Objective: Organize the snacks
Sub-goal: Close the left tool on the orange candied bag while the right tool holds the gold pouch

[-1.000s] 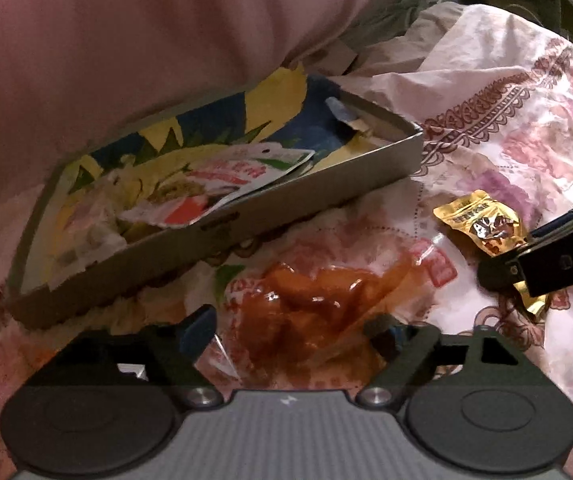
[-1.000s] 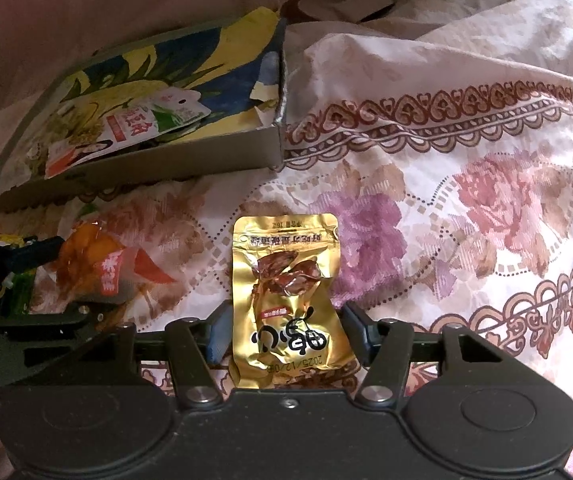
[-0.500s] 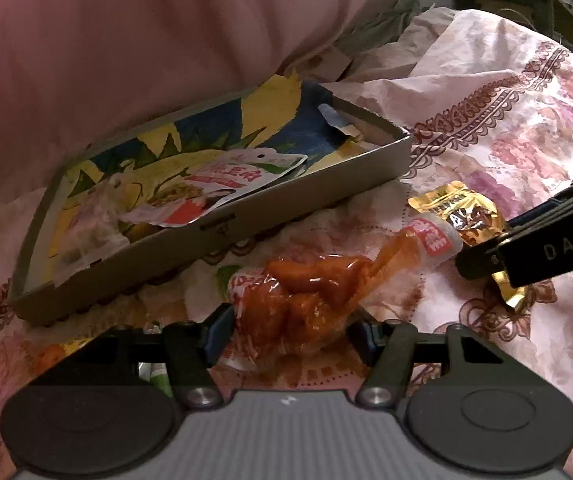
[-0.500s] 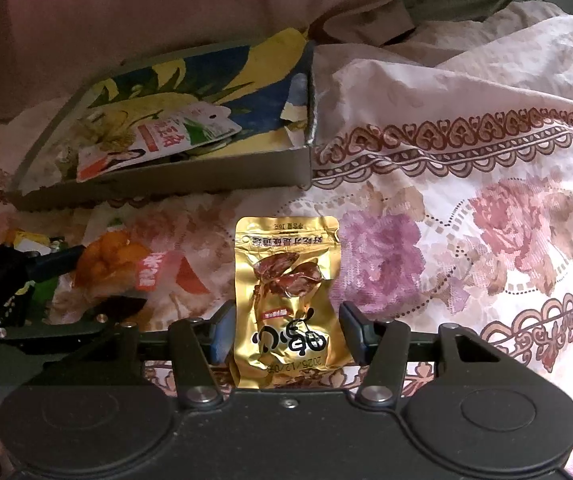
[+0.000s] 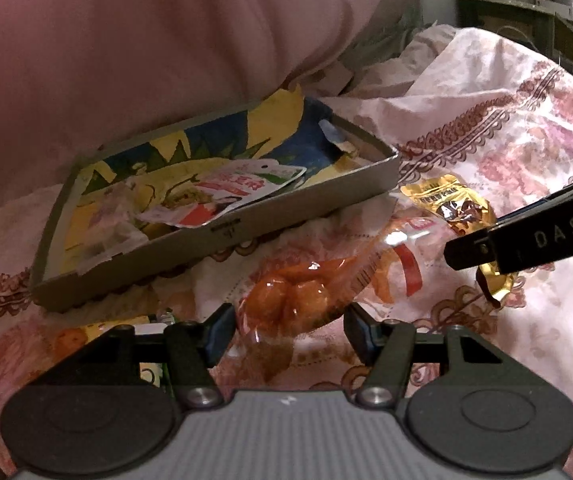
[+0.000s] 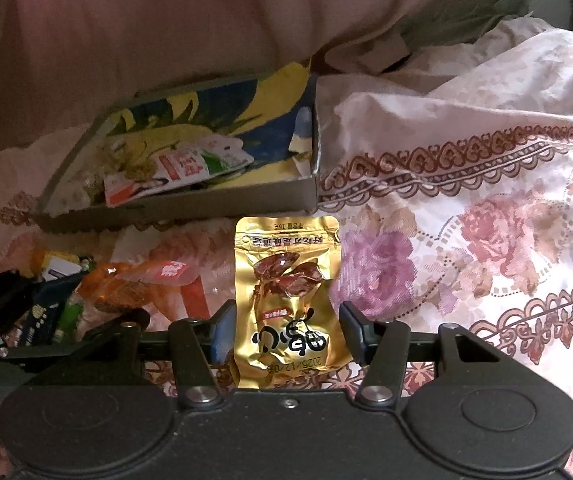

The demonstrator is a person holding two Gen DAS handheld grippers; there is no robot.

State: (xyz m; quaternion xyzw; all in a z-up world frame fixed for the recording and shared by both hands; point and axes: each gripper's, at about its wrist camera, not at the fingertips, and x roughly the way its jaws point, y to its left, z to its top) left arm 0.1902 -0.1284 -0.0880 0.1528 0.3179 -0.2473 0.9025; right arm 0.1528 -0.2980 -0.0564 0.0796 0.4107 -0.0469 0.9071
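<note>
Gripping orange snack pack (image 5: 294, 300) and gold pouch (image 6: 288, 300), both grippers

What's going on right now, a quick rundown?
Left gripper shut on orange snack bag. Right gripper shut on gold snack packet. Cardboard tray ahead, nothing blocking.

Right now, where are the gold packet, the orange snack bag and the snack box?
gold packet (image 6: 288, 292): right wrist view, on its printed middle.
orange snack bag (image 5: 298, 300): left wrist view, on the orange pieces inside.
snack box (image 5: 222, 236): left wrist view, on its near grey wall.
</note>
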